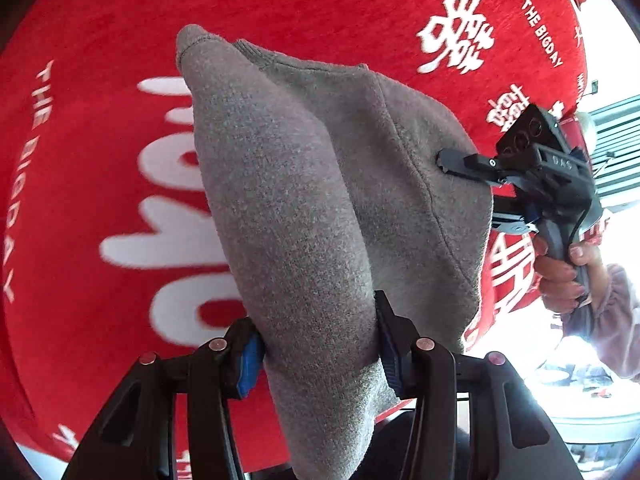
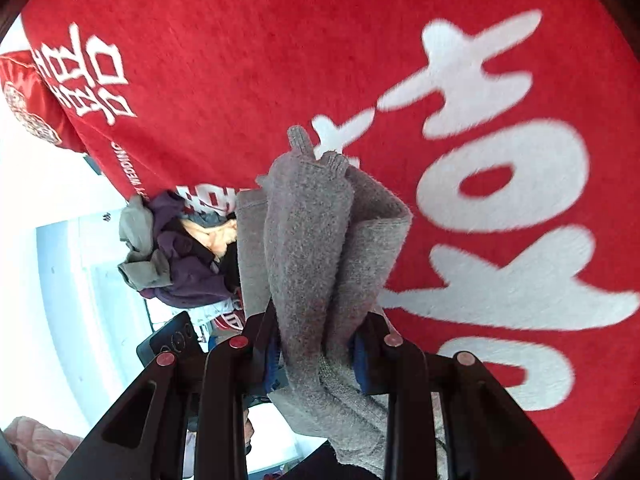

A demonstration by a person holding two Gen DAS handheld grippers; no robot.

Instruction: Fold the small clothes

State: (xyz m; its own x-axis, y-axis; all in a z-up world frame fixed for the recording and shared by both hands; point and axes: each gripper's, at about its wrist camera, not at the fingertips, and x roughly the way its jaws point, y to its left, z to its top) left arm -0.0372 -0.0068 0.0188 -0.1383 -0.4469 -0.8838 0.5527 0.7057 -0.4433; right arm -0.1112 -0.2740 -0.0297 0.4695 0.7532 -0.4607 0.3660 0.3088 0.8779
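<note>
A small grey knitted garment (image 1: 304, 184) hangs in the air above a red blanket (image 1: 100, 40) with white lettering. My left gripper (image 1: 320, 344) is shut on a thick bunch of its fabric, blue pads pressing both sides. In the left wrist view my right gripper (image 1: 444, 162) bites the garment's right edge, with a hand (image 1: 560, 272) on its handle. In the right wrist view the right gripper (image 2: 316, 354) is shut on gathered folds of the same grey garment (image 2: 312, 240), which drapes forward and hides the gap between the fingers.
A pile of small clothes (image 2: 176, 248) in purple, grey-green and peach lies at the red blanket's (image 2: 240, 60) left edge. A red embroidered cushion (image 2: 24, 96) sits at the far left. Bright pale floor and furniture lie beyond the blanket's edge.
</note>
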